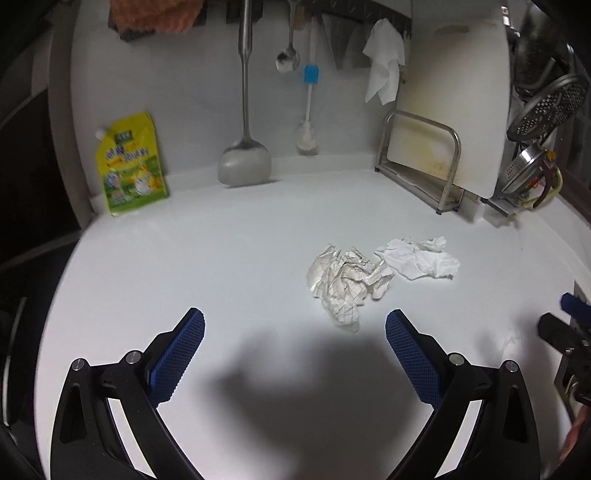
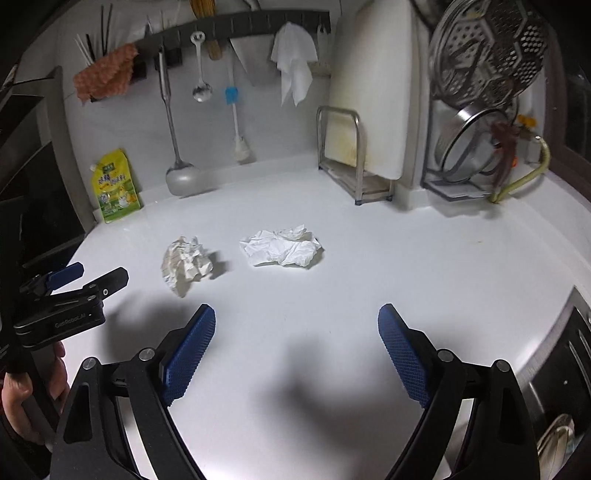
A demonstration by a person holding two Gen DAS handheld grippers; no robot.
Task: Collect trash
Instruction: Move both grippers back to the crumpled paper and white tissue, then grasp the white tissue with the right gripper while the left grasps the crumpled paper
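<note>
Item 1. Left gripper [image 1: 294, 325]: jaws spread wide, nothing between the blue pads [image 1: 181, 356]; hovering low over the white counter [image 1: 221, 251], aimed toward 12 o'clock. Probably staged for a first pick.

Item 2. Right gripper [image 2: 296, 319]: likewise released and empty, poised above bare counter, tissue ahead at 12 o'clock.

Item 3. Trash, two pieces, both loose on the counter and untouched:
- Crumpled grid-lined paper [image 1: 345, 282], just beyond the left gripper's fingertips at 1 o'clock; in the right wrist view at 10 o'clock [image 2: 186, 264].
- Crumpled white tissue [image 1: 419, 258], close beside the lined paper on its 3 o'clock side, a narrow gap apparent in the right wrist view [image 2: 282, 247].

Item 4. No bin or trash receptacle visible in either view; destination cannot be told.

Item 5. Holders and contents:
- Wall rail [image 2: 236, 22], carrying a hung ladle [image 2: 173, 122], small spoon [image 2: 201, 70], blue-handled brush [image 2: 234, 118], white cloth [image 2: 293, 70] and orange cloth [image 2: 105, 74]; hung presumably to dry and keep the counter free.
- Steel rack [image 2: 340, 155] at 1 o'clock, propping a stained white cutting board [image 2: 369, 92] upright.
- Wire dish rack [image 2: 465, 162] at 2 o'clock, holding a perforated steamer [image 2: 491, 51] and a steel bowl, tilted as if to drain.

Item 6. Yellow spouted pouch [image 1: 131, 166], leaned against the wall at 10 o'clock; apparently a refill pack, not trash.

Item 7. Sink edge at 4 o'clock in the right wrist view; contents unclear.
</note>
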